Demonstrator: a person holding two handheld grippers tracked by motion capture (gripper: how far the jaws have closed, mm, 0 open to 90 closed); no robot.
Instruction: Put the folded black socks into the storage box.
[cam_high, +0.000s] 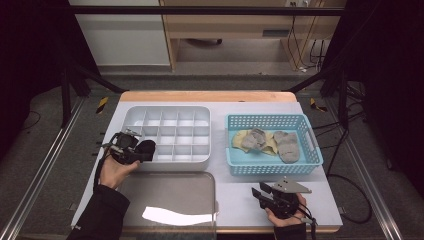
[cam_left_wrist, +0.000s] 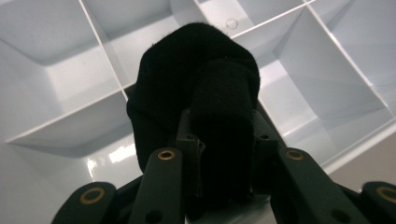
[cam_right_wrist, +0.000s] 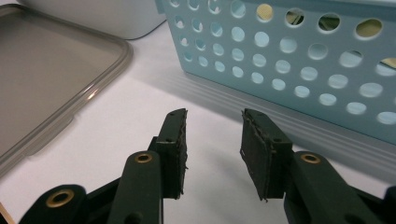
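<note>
My left gripper (cam_high: 141, 151) is shut on a black fabric bundle (cam_high: 147, 148), held just over the front left corner of a white compartment tray (cam_high: 166, 162). In the left gripper view the bundle (cam_left_wrist: 187, 79) bulges out between the jaws, above the tray's dividers (cam_left_wrist: 100, 44). My right gripper (cam_high: 258, 193) rests low over the table in front of a light blue perforated basket (cam_high: 272, 168). Its jaws (cam_right_wrist: 214, 135) stand open with nothing between them, pointing at the basket wall (cam_right_wrist: 299, 60). Grey socks (cam_high: 287, 145) and a yellow one (cam_high: 242, 138) lie in the basket.
A clear flat plastic lid (cam_high: 170, 195) lies on the table's near edge between my two hands; its rim (cam_right_wrist: 100, 77) shows in the right gripper view. The tray's compartments hold nothing. Black frame bars and cables stand around the table.
</note>
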